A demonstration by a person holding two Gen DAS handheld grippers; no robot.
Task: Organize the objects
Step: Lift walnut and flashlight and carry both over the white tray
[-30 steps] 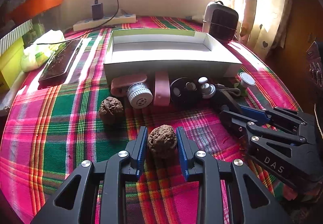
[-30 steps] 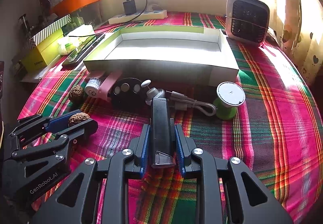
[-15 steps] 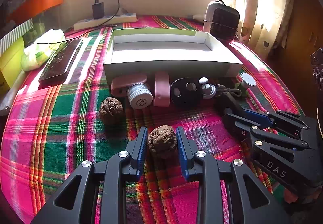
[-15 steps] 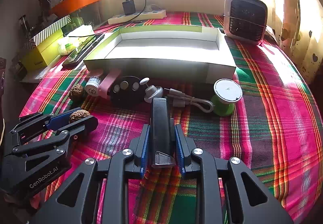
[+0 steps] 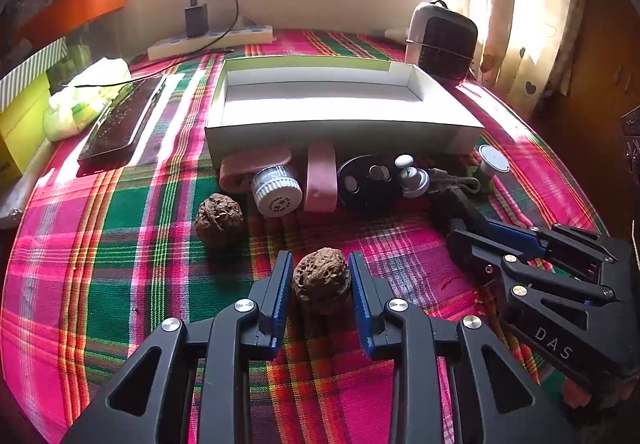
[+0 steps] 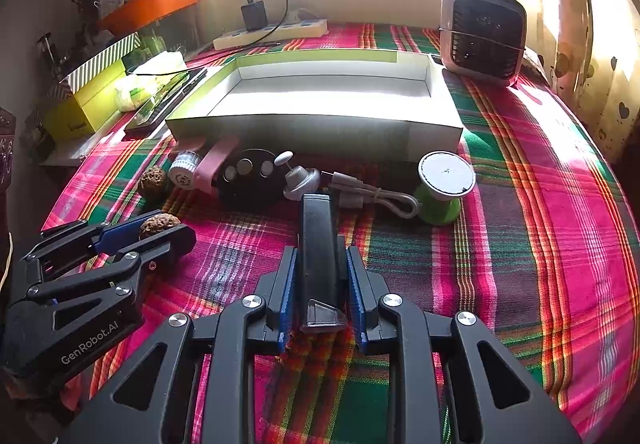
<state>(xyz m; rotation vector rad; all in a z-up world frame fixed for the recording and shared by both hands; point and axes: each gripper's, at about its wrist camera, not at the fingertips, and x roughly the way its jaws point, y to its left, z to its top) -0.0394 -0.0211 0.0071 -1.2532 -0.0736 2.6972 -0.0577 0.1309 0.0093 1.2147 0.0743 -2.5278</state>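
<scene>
Ahead of both claws the white box [image 6: 320, 100] sits empty, while the left claw [image 5: 320, 284] grips a walnut [image 5: 321, 280] and the right claw [image 6: 320, 276] clamps a black bar-shaped gadget [image 6: 319, 252], nothing yet stowed.

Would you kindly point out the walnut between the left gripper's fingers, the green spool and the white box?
walnut [image 5: 321, 279], left wrist view, shell middle.
green spool [image 6: 439, 204], right wrist view, green body.
white box [image 6: 312, 134], right wrist view, near wall.

Left tool [image 5: 320, 284] tilted down, fingers apparently gripping, right tool [image 6: 320, 276] likewise clamped
</scene>
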